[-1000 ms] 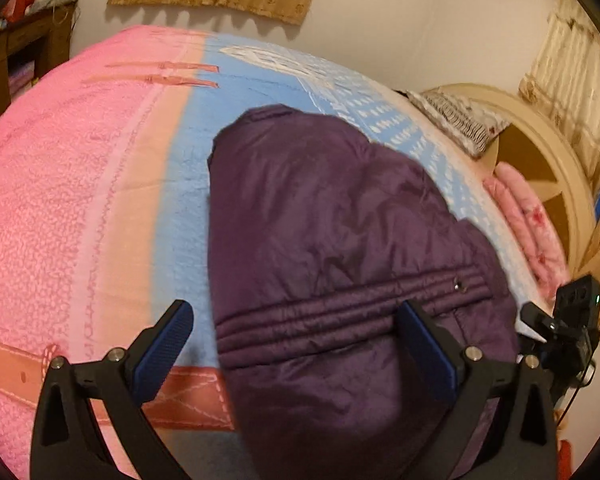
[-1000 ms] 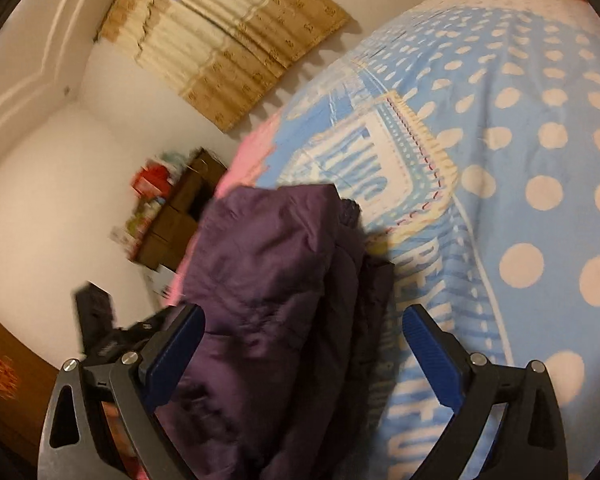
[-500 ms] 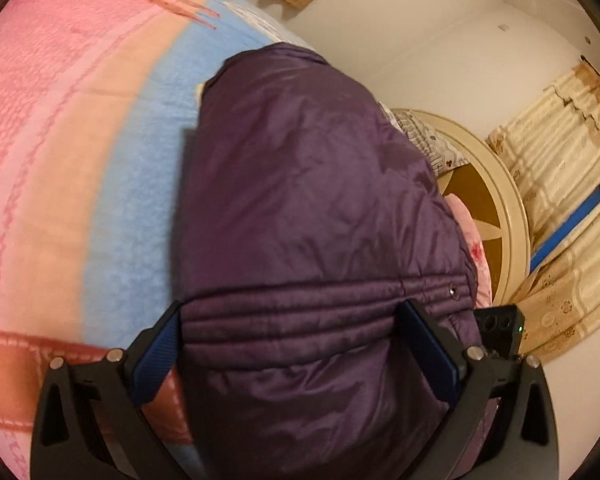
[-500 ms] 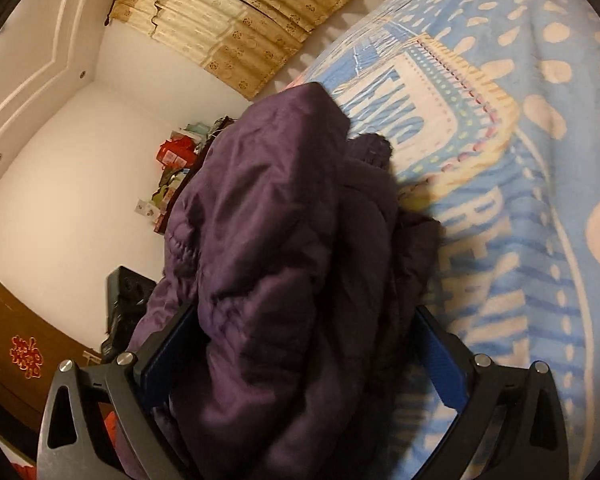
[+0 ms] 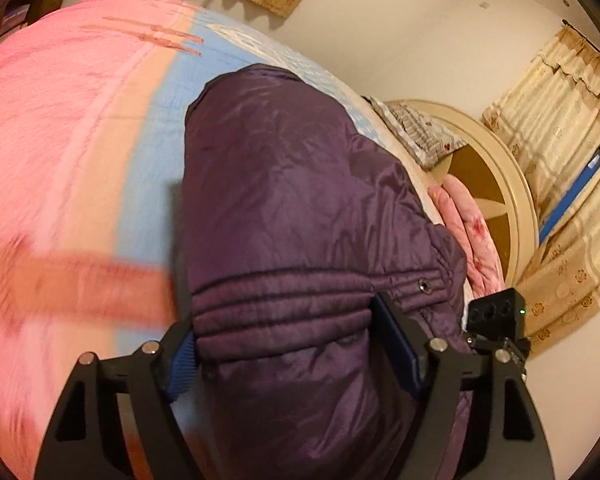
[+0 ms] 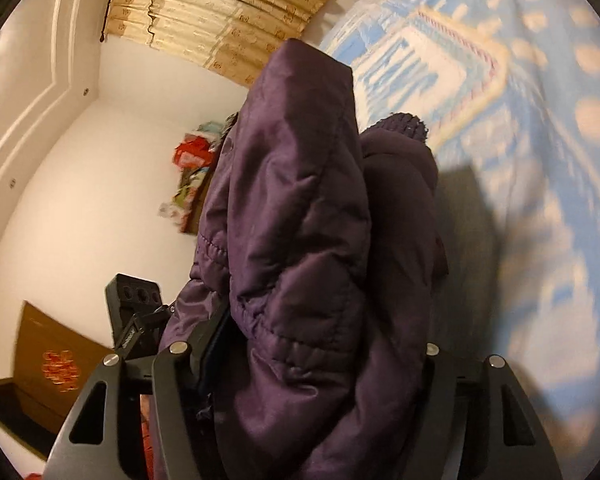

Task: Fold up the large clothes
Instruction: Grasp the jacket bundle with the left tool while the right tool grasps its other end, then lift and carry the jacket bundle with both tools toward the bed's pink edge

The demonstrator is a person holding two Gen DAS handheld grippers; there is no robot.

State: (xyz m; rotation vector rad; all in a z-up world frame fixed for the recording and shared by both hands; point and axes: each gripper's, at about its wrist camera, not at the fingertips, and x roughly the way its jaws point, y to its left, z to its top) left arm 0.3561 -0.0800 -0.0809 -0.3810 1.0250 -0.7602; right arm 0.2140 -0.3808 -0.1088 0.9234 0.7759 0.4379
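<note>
A thick, quilted purple jacket [image 5: 300,208], already doubled into a bulky bundle, is held above a bed covered by a pink and blue bedspread [image 5: 80,128]. The left gripper [image 5: 288,344] has its jaws partly closed around the stitched hem band, with a wide wad of padding filling the gap between the blue finger pads. The right gripper [image 6: 320,360] grips the same bundle from the other end; its jaws stand fairly wide, packed with several layers of fabric, and its right pad is hidden behind the cloth. In the right wrist view the bundle rises in front of the camera, layers stacked side by side, with a knitted cuff [image 6: 404,126] poking out near the top. A patterned pillow [image 5: 416,136] and a round cream headboard [image 5: 512,200] sit beyond the jacket. The main risk, as I judge it, is slippage: the shell looks slick and puffy, so inner layers could slide out of either grip and let the fold spring open. The loose cuff suggests a sleeve could drop free. Uneven movement between the two grippers could also twist the bundle out of line.
</note>
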